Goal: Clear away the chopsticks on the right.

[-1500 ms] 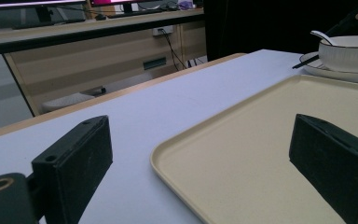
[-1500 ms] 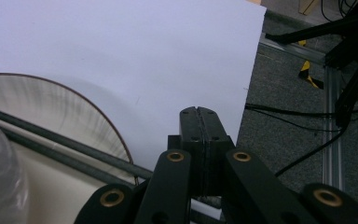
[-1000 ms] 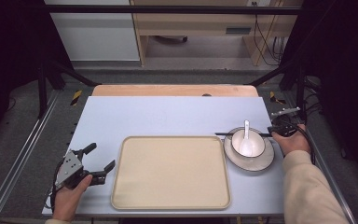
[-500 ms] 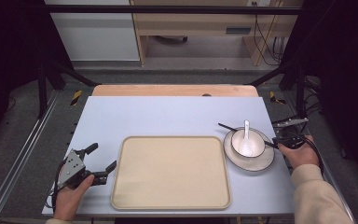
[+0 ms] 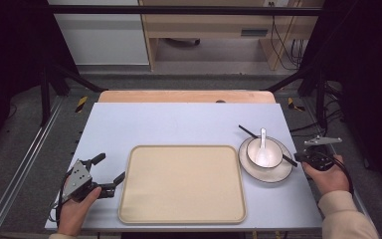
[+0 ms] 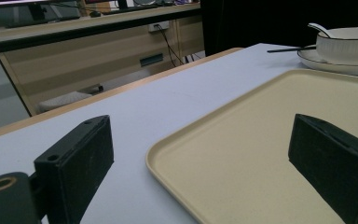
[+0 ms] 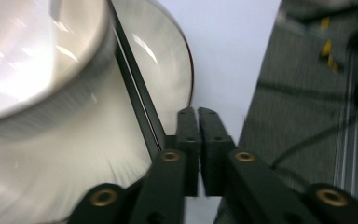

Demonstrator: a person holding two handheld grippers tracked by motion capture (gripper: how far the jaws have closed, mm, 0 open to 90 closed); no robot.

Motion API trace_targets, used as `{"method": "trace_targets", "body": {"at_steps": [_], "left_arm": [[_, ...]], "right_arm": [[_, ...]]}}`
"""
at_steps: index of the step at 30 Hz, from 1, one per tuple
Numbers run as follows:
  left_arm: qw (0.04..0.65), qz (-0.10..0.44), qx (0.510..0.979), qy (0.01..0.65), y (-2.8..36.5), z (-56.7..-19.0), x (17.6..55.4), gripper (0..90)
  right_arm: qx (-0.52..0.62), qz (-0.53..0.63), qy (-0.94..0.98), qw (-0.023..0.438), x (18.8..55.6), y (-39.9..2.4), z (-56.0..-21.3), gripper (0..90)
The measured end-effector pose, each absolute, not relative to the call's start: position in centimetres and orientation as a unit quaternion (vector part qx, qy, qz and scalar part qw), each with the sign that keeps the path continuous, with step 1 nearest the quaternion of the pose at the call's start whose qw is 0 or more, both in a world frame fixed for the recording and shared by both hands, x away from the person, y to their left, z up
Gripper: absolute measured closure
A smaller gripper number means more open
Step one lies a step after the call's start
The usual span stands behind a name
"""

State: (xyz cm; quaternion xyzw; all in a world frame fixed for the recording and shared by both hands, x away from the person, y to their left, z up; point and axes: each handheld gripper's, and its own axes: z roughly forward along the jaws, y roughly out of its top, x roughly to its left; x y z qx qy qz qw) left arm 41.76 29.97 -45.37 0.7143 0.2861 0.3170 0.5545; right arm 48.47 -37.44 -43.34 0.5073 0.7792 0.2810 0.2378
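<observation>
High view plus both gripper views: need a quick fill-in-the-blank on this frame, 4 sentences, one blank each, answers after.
1. The white bowl sits on a ____.
2. Inside the bowl rests a white ____.
3. The big beige tray carries ____ on it.
4. The left gripper, at the tray's left edge, has its jaws ____, while the right gripper beside the black chopsticks has its jaws together with nothing between them.

Missing words: plate; spoon; nothing; open
</observation>
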Motion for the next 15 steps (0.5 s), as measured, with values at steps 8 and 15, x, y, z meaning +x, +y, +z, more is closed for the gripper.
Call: {"method": "trace_targets", "body": {"at_steps": [8,15], "left_arm": [[0.554,0.314,0.716,0.284,29.9,-45.4,41.8,6.4],[0.553,0.315,0.718,0.282,29.8,-45.4,41.8,6.4]], "right_arm": [[0.461,0.321,0.79,0.248,48.9,-36.4,-43.9,68.4],[0.464,0.316,0.793,0.237,49.4,-36.3,-44.2,73.6]]}}
